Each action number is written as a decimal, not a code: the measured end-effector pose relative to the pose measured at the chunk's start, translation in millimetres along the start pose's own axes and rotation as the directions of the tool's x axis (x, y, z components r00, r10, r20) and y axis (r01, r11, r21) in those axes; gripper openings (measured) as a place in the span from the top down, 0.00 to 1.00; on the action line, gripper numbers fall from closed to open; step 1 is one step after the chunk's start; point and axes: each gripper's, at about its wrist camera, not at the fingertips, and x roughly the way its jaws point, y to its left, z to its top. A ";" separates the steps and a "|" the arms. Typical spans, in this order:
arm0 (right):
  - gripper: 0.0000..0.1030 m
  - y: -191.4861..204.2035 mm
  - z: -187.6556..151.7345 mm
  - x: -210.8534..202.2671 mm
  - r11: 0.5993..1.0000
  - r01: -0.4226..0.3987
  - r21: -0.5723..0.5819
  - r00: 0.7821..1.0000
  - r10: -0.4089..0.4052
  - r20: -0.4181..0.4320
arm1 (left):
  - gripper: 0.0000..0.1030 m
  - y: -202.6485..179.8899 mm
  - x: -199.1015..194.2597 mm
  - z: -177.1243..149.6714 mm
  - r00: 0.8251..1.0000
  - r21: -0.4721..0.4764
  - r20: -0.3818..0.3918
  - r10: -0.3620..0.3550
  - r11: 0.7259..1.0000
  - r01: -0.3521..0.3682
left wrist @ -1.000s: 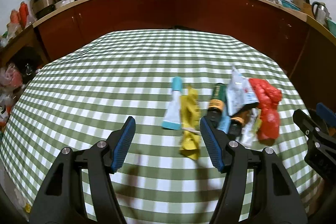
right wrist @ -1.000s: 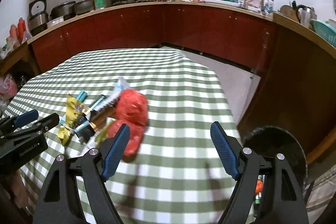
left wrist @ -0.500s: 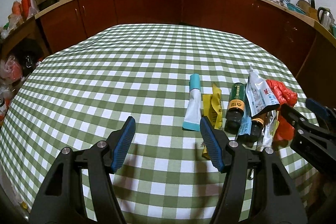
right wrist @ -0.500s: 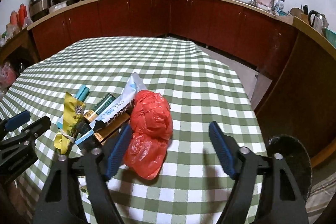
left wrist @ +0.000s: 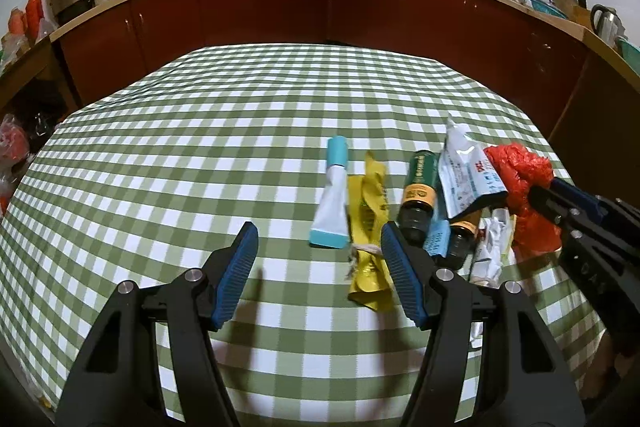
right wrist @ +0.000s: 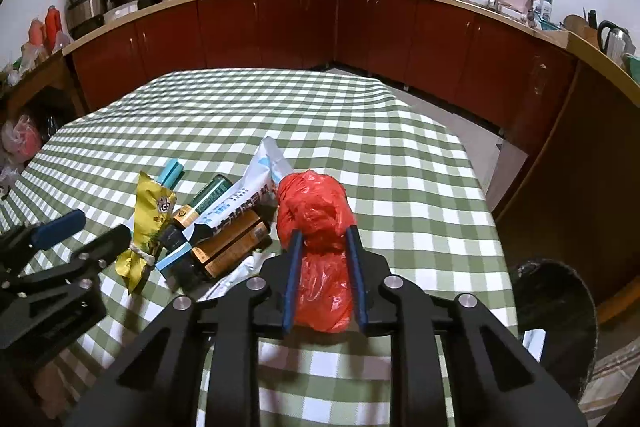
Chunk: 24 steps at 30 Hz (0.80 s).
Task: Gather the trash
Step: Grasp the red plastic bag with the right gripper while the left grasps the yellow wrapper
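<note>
Your table (left wrist: 200, 155) carries all the trash in one pile near its right edge; no item sits in the bin (right wrist: 556, 307) on the floor. Your right gripper (right wrist: 324, 235) has its fingers closed onto the red bag (right wrist: 316, 211), not yet lifted. Your left gripper (left wrist: 316, 251) hangs wide open and empty. Bottles (left wrist: 418, 195), pouch (left wrist: 464, 171), wrapper (left wrist: 370, 219) and tube (left wrist: 332, 203) remain.

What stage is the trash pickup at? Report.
Early: nothing looks binned yet. The right tool is shut on the red plastic bag. The left tool hangs open, empty. The yellow wrapper, tube and bottles remain on the table.
</note>
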 end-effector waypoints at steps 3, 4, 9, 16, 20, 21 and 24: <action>0.79 -7.6 -1.9 -4.3 1.000 0.007 0.011 1.000 -0.007 0.009 | 0.40 -10.1 2.4 -2.1 1.000 0.010 -0.005 -0.003 1.000 0.003; 0.79 -10.4 -2.8 -4.7 1.000 0.008 0.016 1.000 -0.008 0.009 | 0.40 -13.5 4.2 -2.7 1.000 0.015 -0.010 -0.005 1.000 0.006; 0.79 -18.8 -6.8 -3.9 0.999 0.007 0.032 1.000 -0.007 0.005 | 0.47 -24.7 10.9 -6.7 1.000 0.027 -0.023 -0.005 1.000 0.005; 0.80 -25.5 -9.0 -3.3 0.999 0.005 0.043 1.000 -0.005 0.006 | 0.80 -31.9 15.0 -12.5 0.999 0.047 -0.032 -0.035 0.998 0.036; 0.81 -26.9 -10.1 -5.5 0.999 0.003 0.046 1.000 -0.003 0.011 | 0.84 -31.0 11.4 -12.8 0.998 0.045 -0.024 -0.050 0.998 0.051; 0.81 -27.0 -10.4 -6.4 0.999 0.003 0.047 1.000 -0.003 0.012 | 0.84 -30.8 10.1 -12.5 0.998 0.043 -0.021 -0.053 0.998 0.054; 0.81 -27.7 -10.6 -10.0 0.999 0.002 0.050 1.000 -0.003 0.020 | 0.85 -28.8 5.2 -12.0 0.998 0.042 -0.011 -0.054 0.998 0.055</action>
